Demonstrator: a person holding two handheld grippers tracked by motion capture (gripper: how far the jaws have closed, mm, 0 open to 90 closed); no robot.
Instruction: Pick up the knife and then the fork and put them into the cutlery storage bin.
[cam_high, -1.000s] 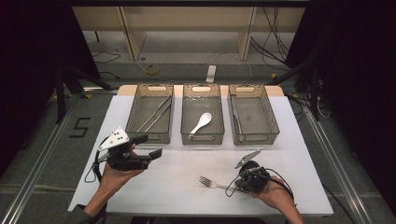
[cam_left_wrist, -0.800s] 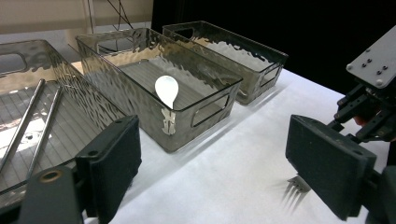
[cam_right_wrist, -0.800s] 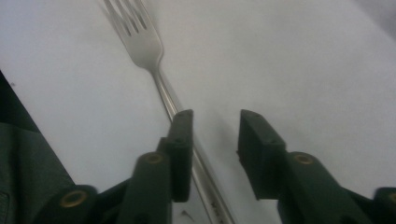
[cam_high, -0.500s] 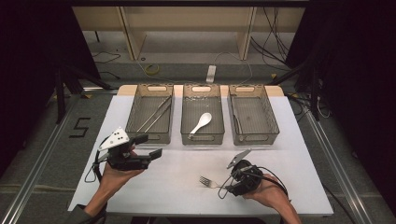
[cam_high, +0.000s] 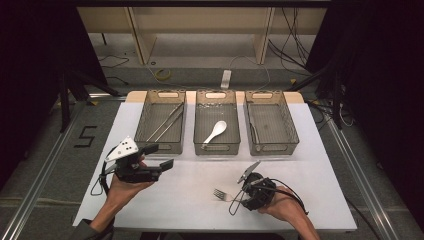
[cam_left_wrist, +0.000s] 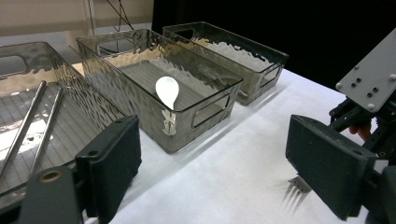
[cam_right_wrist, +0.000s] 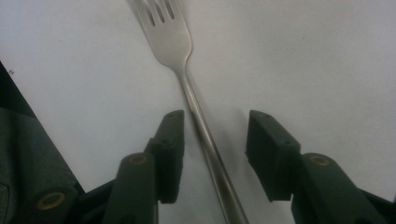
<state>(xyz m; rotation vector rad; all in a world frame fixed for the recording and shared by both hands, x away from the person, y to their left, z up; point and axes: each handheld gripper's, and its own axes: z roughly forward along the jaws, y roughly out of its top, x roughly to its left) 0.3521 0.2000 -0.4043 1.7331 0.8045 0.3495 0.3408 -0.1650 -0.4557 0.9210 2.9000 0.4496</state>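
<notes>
Fork (cam_right_wrist: 184, 70): flat on the white table (cam_high: 190, 210), near its front edge, handle running between the jaws of the right gripper (cam_right_wrist: 215, 135), which stand apart, not yet pinching it. Left gripper (cam_left_wrist: 215, 168): jaws spread wide, empty, held above the table left of the fork.

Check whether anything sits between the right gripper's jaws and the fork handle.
Nothing visible does. The right gripper is open, its jaws straddling the handle of the fork on bare white table, with only gaps either side.
</notes>
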